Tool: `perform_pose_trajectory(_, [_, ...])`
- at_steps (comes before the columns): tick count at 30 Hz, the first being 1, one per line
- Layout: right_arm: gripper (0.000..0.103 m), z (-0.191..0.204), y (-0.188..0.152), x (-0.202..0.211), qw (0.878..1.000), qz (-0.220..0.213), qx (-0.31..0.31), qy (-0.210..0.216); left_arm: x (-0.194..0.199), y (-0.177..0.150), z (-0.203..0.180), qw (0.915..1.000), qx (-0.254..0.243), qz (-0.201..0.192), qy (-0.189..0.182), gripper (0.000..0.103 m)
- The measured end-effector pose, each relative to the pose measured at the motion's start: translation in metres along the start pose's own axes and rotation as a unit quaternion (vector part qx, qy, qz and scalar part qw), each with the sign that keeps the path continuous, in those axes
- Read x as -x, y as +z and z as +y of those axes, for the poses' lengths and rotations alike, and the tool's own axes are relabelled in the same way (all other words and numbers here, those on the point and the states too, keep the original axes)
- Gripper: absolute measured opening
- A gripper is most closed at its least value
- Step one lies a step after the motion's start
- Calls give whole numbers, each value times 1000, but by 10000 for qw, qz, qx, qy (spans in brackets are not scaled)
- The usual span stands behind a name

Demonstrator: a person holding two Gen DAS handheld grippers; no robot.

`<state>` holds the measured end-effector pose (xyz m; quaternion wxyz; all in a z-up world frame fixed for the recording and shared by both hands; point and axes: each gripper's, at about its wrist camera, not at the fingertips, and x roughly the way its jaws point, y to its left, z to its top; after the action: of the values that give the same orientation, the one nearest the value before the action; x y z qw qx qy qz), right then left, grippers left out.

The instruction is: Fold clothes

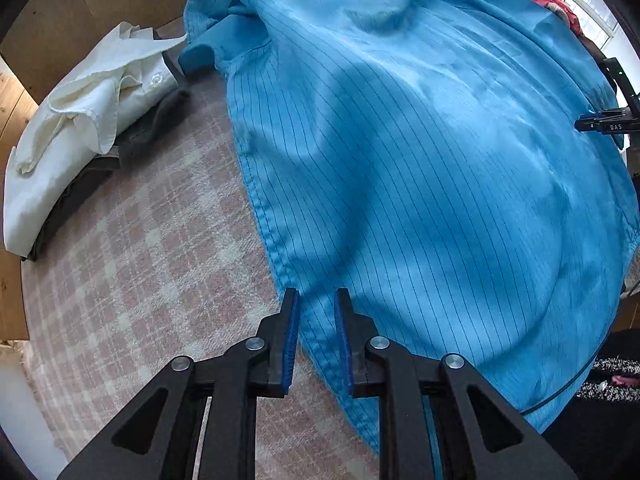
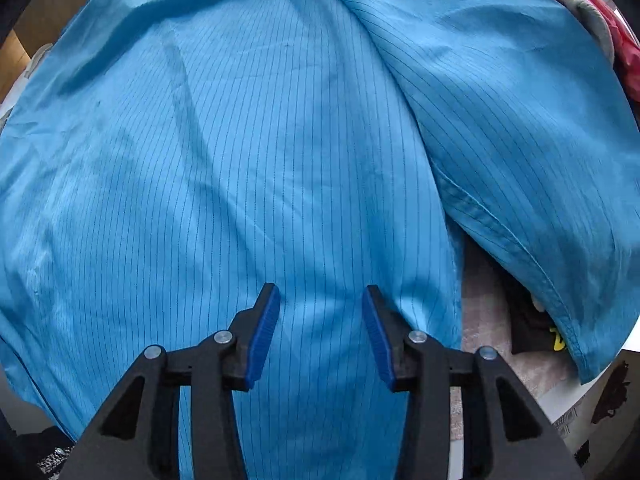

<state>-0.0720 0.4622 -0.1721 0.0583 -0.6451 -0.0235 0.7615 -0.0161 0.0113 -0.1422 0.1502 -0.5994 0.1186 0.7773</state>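
Note:
A blue pinstriped garment (image 1: 420, 152) lies spread on a pink checked cloth (image 1: 152, 280); it fills the right wrist view (image 2: 240, 160), with a sleeve (image 2: 520, 140) folded over at the right. My left gripper (image 1: 316, 308) is open, its jaws above the garment's left hem near the lower corner, holding nothing. My right gripper (image 2: 320, 304) is open over the garment's lower middle, empty. The right gripper also shows at the far right edge of the left wrist view (image 1: 600, 124).
A folded white shirt (image 1: 80, 120) lies on a dark garment (image 1: 132, 144) at the left. Red clothing (image 1: 552, 0) sits beyond the blue garment, also in the right wrist view (image 2: 600, 20). A black item (image 2: 532, 328) lies under the sleeve's cuff.

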Motion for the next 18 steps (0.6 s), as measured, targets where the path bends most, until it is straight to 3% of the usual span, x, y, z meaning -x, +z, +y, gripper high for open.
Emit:
perform_pose_trajectory(2, [42, -14, 4, 11, 9995, -153, -254, 80, 10, -2, 7, 9999, 109, -76, 49, 17])
perform_pose_trajectory(4, [42, -27, 20, 27, 9953, -473, -618, 583, 21, 1, 14, 9995, 249, -206, 44, 16])
perform_pose_trajectory(7, [42, -31, 63, 34, 9894, -865, -671, 957, 32, 15, 4, 9986, 244, -475, -57, 16])
perform_pose_trajectory(9, [42, -27, 95, 25, 9908, -927, -479, 866, 33, 24, -7, 9980, 221, -555, -191, 16])
perform_pose_trajectory(12, [42, -32, 135, -2, 9940, -682, -350, 779, 19, 30, -25, 9986, 185, -432, -260, 17])
perform_pose_trajectory(16, [41, -73, 166, -17, 9970, -569, -441, -282, -7, 31, -34, 9993, 352, -102, -14, 16])
perform_pose_trajectory(18, [41, -99, 175, -12, 9943, -655, -688, -491, -7, 27, -31, 9984, 566, -71, -5, 16])
